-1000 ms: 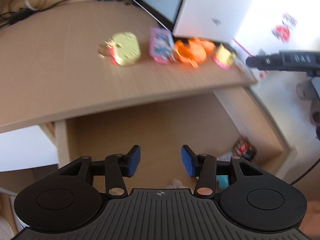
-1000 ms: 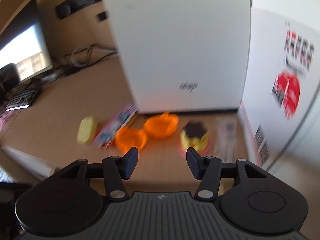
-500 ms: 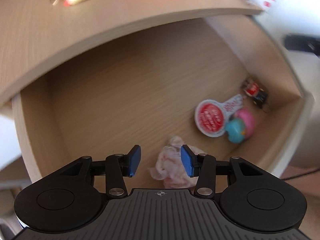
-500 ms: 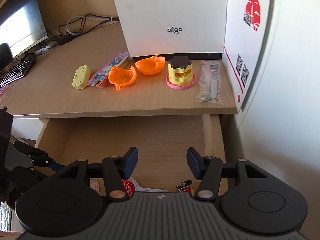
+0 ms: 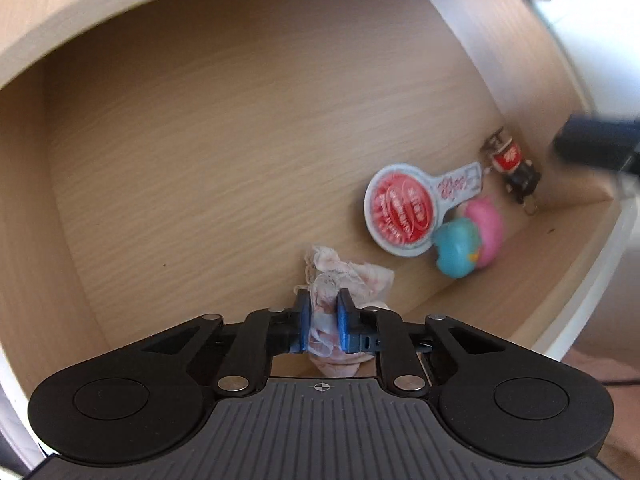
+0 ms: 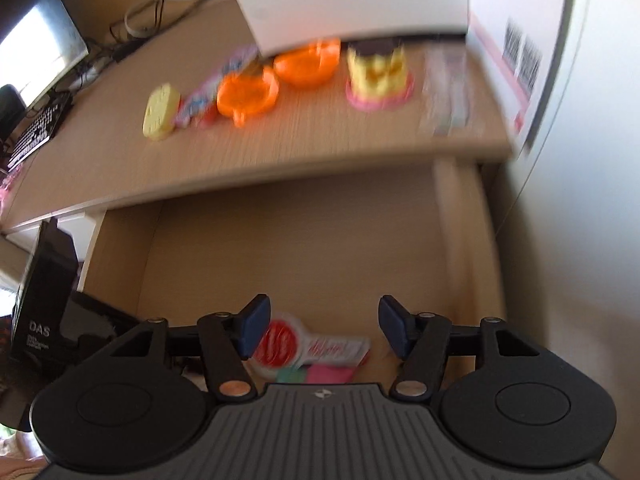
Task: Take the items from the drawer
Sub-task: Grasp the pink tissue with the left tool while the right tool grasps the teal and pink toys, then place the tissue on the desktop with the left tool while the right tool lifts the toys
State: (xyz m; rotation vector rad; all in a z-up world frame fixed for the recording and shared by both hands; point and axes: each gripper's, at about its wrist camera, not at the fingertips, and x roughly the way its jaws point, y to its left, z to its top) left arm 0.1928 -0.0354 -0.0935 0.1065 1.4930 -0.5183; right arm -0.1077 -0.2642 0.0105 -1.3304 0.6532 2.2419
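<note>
Beside left tool point(image 5: 323, 316), "DAS" label point(image 6: 39, 331); tool closing on cloth point(image 5: 340, 280); right tool point(image 6: 320, 330) opening, empty.

Left gripper point(image 5: 323, 316) pointing steeply down, blue pads point(image 5: 303, 318) closing tight on a soft pink bundle point(image 5: 340, 280). Right gripper point(image 6: 323, 330) tipped down too, jaws wide apart and opening, nothing pressed between the pads point(image 6: 252, 326).

Light wood desk point(image 6: 304, 148), white wall point(image 6: 580, 216), lit monitor point(image 6: 36, 44)
</note>
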